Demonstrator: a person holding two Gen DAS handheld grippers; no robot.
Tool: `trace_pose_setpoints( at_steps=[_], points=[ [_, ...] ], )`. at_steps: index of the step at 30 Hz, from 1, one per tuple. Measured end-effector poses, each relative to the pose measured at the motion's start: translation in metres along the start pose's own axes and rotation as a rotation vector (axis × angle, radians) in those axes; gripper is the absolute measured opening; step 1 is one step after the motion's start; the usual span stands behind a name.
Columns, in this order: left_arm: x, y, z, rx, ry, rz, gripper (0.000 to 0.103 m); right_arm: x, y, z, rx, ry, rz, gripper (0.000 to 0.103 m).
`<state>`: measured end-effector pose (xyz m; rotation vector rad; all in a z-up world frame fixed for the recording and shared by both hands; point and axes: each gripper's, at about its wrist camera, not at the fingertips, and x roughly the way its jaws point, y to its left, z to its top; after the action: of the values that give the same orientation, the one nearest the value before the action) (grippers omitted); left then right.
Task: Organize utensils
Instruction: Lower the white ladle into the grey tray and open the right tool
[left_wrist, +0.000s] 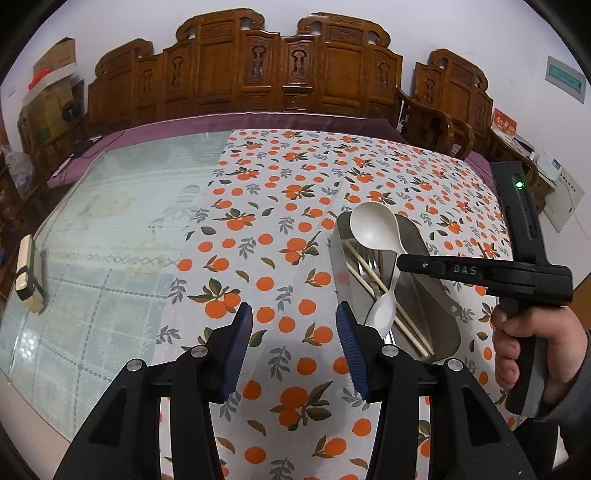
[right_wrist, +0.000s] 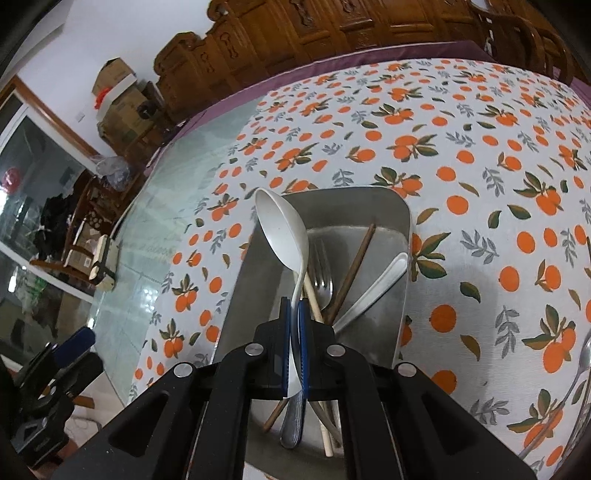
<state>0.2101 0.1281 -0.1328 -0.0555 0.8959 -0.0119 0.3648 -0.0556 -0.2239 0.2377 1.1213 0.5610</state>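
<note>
Right gripper (right_wrist: 294, 339): clamped tight on the white spoon (right_wrist: 282, 236) handle, bowl up at 12 o'clock over the tray (right_wrist: 400, 221)
Left gripper (left_wrist: 295, 347): jaws apart, nothing between them, tray at its 2 o'clock
Tray: held fork (right_wrist: 323, 269), chopsticks (right_wrist: 354, 266), second spoon (right_wrist: 373, 295)
Tip: lower the spoon flat alongside the others, release low
Loose: one metal spoon (right_wrist: 580, 373) at 4 o'clock

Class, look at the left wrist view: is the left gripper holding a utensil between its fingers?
No: the left gripper stands open over the patterned tablecloth with nothing between its blue pads.
</note>
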Motion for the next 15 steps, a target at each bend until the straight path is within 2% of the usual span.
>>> trace_pose_setpoints(
  at_steps=[8, 15],
  points=[
    [0.0, 0.0, 0.0, 0.001, 0.004, 0.002, 0.045, 0.009, -0.001, -0.001, 0.018, 0.009, -0.002, 0.009],
    [-0.001, -0.004, 0.0, 0.005, 0.0, -0.001, 0.045, -0.01, 0.005, -0.004, -0.055, -0.015, -0.005, 0.009]
  ],
)
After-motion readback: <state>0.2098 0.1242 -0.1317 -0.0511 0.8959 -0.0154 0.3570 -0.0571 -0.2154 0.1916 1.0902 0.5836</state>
